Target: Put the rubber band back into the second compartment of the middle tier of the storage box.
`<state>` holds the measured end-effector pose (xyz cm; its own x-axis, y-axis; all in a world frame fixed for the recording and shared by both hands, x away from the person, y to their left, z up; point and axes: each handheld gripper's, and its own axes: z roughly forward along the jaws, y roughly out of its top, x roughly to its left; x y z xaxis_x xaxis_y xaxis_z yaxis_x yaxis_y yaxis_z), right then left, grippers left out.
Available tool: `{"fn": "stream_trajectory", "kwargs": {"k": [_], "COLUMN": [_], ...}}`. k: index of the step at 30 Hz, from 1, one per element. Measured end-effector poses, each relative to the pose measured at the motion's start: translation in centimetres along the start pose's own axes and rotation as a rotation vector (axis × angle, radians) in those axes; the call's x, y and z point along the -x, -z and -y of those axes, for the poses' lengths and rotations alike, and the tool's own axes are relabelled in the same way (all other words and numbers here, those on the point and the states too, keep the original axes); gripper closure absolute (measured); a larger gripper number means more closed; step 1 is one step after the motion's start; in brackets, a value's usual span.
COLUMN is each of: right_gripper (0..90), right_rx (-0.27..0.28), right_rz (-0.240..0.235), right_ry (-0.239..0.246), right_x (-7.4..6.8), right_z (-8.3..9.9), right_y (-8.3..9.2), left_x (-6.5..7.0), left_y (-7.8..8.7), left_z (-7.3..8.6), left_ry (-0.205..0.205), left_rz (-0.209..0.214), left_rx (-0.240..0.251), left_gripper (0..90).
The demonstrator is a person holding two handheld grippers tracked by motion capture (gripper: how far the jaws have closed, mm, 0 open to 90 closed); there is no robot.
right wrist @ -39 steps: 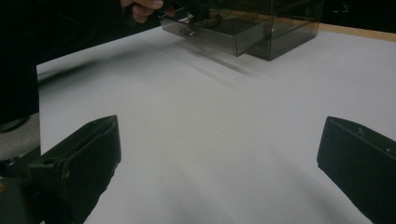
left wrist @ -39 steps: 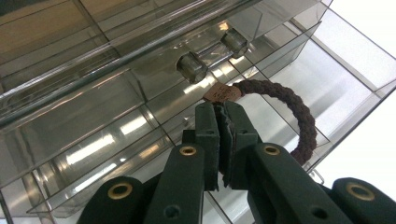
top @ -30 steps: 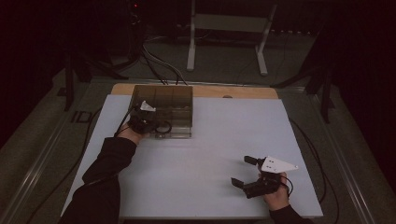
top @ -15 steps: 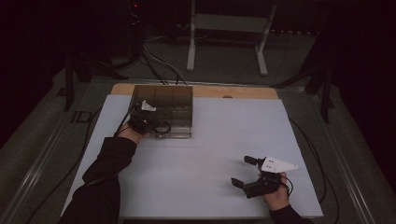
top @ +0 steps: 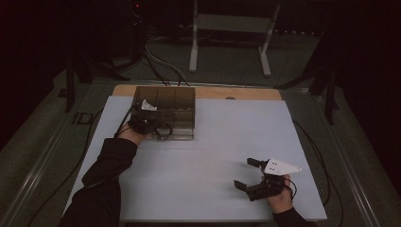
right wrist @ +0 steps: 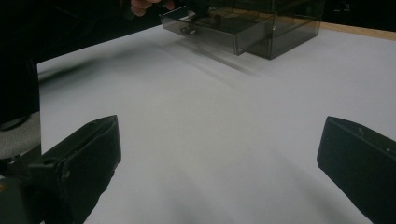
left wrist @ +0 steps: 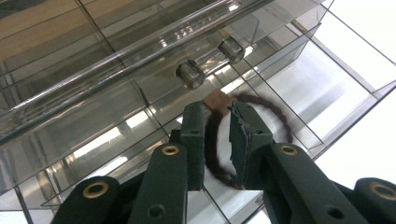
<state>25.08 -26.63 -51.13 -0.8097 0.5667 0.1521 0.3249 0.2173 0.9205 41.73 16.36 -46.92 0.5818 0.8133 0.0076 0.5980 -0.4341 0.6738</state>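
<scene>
High view: left gripper (top: 158, 128) is working at the open drawer of the clear organizer (top: 166, 100); right gripper (top: 249, 176) is idling wide open on the white table (top: 213, 156).

Left gripper view: jaws have just been opening, one brown hair tie (left wrist: 219, 135) is lying loose between them in a drawer compartment (left wrist: 299, 93). Advice: keep spreading, then lift straight out. Two drawer knobs (left wrist: 189, 74).

Right gripper view: jaws spread, nothing between.

A white sheet covers the tabletop (top: 227, 156), a bare wooden strip showing along its twelve o'clock edge. Beyond it, a white metal stand (top: 230, 35) rests on grey floor (top: 302, 71). Black cables (top: 163, 66) trail at eleven o'clock. The surrounding room lies dark.
</scene>
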Motion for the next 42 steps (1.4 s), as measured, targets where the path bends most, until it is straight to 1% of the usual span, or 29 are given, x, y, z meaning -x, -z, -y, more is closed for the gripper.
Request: {"fn": "stream_trajectory", "kwargs": {"k": [2, 3, 4, 6, 7, 8, 9, 10, 11, 12, 14, 15, 16, 19, 21, 22, 23, 24, 25, 28, 29, 31, 32, 33, 35, 37, 39, 40, 42], "right_gripper": [0.0, 0.0, 0.0, 0.0, 0.0, 0.0, 0.0, 0.0, 0.0, 0.0, 0.0, 0.0, 0.0, 0.0, 0.0, 0.0, 0.0, 0.0, 0.0, 0.0, 0.0, 0.0, 0.0, 0.0, 0.0, 0.0, 0.0, 0.0, 0.0], "right_rx": [0.000, 0.000, 0.001, -0.001, 0.000, 0.000, 0.001, 0.001, 0.001, -0.002, 0.001, 0.001, 0.000, 0.001, 0.001, -0.001, 0.000, 0.000, 0.001, 0.001, 0.001, 0.004, 0.003, 0.002, 0.004, 0.005, 0.003, 0.004, 0.005], "right_rz": [0.000, 0.000, 0.000, -0.001, -0.001, -0.001, 0.000, -0.002, -0.002, -0.001, -0.002, -0.002, -0.002, -0.002, -0.003, -0.002, -0.001, -0.001, -0.002, -0.001, -0.001, -0.002, -0.003, -0.002, -0.002, -0.002, -0.004, -0.003, -0.004], "right_ry": [0.004, 0.003, 0.001, 0.004, 0.004, 0.004, 0.004, -0.003, -0.003, -0.001, 0.002, 0.002, 0.000, 0.003, -0.003, 0.000, 0.003, 0.003, 0.001, 0.000, 0.000, -0.005, -0.006, -0.003, -0.003, -0.006, -0.006, -0.003, -0.005], "right_x": [-0.1, 0.0, 0.0, 0.0, -0.1, -0.1, -0.1, 0.0, 0.0, 0.0, 0.0, 0.0, 0.0, -0.1, 0.0, 0.0, 0.0, 0.0, -0.1, 0.0, 0.0, 0.0, 0.0, 0.0, 0.0, 0.0, 0.0, -0.1, 0.0], "right_z": [0.0, 0.0, 0.0, 0.0, 0.0, 0.0, 0.0, 0.0, 0.0, 0.0, 0.0, 0.0, 0.0, 0.0, 0.0, 0.0, 0.0, 0.0, 0.0, 0.0, 0.0, 0.0, 0.0, 0.0, 0.0, -0.1, 0.0, -0.1, -0.1], "right_y": [0.0, 0.0, 0.0, 0.0, 0.0, 0.0, 0.0, 0.0, 0.0, 0.0, 0.0, 0.0, 0.0, 0.0, 0.0, 0.0, 0.0, 0.0, 0.0, 0.0, 0.0, 0.0, -0.1, -0.1, 0.0, -0.1, -0.1, 0.0, -0.1], "left_x": [0.1, 0.2, 0.2, 0.3, 0.3, 0.3, 0.3, 0.2, 0.2, 0.3, 0.4, 0.5, 0.5, 0.8, 0.8, 0.9, 0.9, 1.0, 1.0, 1.1, 1.2, 1.2, 1.2, 1.1, 1.1, 1.2, 1.1, 1.1, 0.9], "left_y": [0.1, 0.2, 0.2, 0.5, 0.5, 0.6, 0.7, 0.9, 1.0, 1.1, 1.3, 1.4, 1.6, 1.9, 2.3, 2.7, 2.7, 2.9, 3.2, 3.7, 4.0, 4.5, 4.8, 5.3, 5.5, 6.1, 6.6, 6.8, 7.3], "left_z": [-0.1, -0.1, -0.1, -0.2, -0.2, -0.3, -0.3, -0.3, -0.4, -0.4, -0.5, -0.4, -0.4, -0.4, -0.4, -0.3, -0.3, -0.3, -0.3, -0.2, -0.1, -0.1, -0.1, 0.0, 0.1, 0.3, 0.5, 0.6, 1.0], "left_ry": [-0.005, 0.003, 0.003, 0.014, 0.014, 0.016, 0.031, 0.039, 0.046, 0.047, 0.042, 0.045, 0.051, 0.043, 0.054, 0.054, 0.054, 0.055, 0.055, 0.058, 0.052, 0.054, 0.058, 0.069, 0.070, 0.068, 0.065, 0.069, 0.074], "left_rz": [-0.016, -0.027, -0.027, -0.016, -0.016, -0.021, -0.018, -0.014, -0.010, -0.004, -0.003, -0.004, -0.004, -0.002, 0.007, 0.019, 0.019, 0.037, 0.045, 0.047, 0.054, 0.062, 0.061, 0.052, 0.052, 0.031, 0.020, 0.017, 0.014], "left_rx": [0.005, 0.012, 0.012, 0.032, 0.032, 0.034, 0.042, 0.049, 0.052, 0.056, 0.054, 0.055, 0.056, 0.061, 0.066, 0.070, 0.070, 0.077, 0.084, 0.096, 0.103, 0.112, 0.119, 0.141, 0.150, 0.179, 0.189, 0.192, 0.218], "left_gripper": [62.2, 58.1, 55.1, 48.6, 46.2, 46.2, 44.1, 39.7, 39.7, 38.0, 31.2, 31.2, 27.1, 23.7, 17.2, 16.5, 13.9, 13.9, 11.2, 7.7, 7.7, 2.3, 1.5, 1.4, 0.3, 0.3, 0.3, 0.3, 0.3]}}
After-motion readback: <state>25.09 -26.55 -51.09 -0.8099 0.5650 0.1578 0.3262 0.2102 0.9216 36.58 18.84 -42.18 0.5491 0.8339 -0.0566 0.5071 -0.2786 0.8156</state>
